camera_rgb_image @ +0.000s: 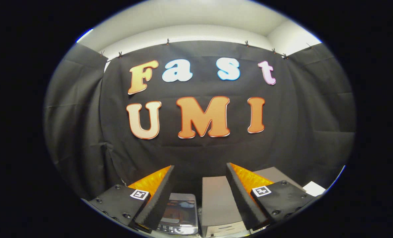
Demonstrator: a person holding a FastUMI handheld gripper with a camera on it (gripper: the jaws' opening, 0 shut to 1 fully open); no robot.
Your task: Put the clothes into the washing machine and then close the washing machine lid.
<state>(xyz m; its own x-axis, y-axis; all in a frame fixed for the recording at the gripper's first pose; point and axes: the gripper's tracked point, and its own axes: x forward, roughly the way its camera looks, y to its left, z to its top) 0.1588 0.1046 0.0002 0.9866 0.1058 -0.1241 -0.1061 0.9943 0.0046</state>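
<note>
Jaws wide apart, nothing between them, each foam-faced finger (158,198) angled outward. Down in the gap sits the washing machine (180,211), small and low, its glossy dark lid facing up with the control strip nearest the jaws, long axis running away toward the black cloth wall (199,148). Just beside it, a grey box (216,198). A white block (314,188) sits beyond the other finger.

Gripper (199,195) fingers stand spread, nothing between them, open air ahead up to the booth wall (199,152); below and just beyond the fingertips sit a small washing machine (180,211), lid state unclear, and a grey box (216,201) beside it, obstructing descent.
</note>
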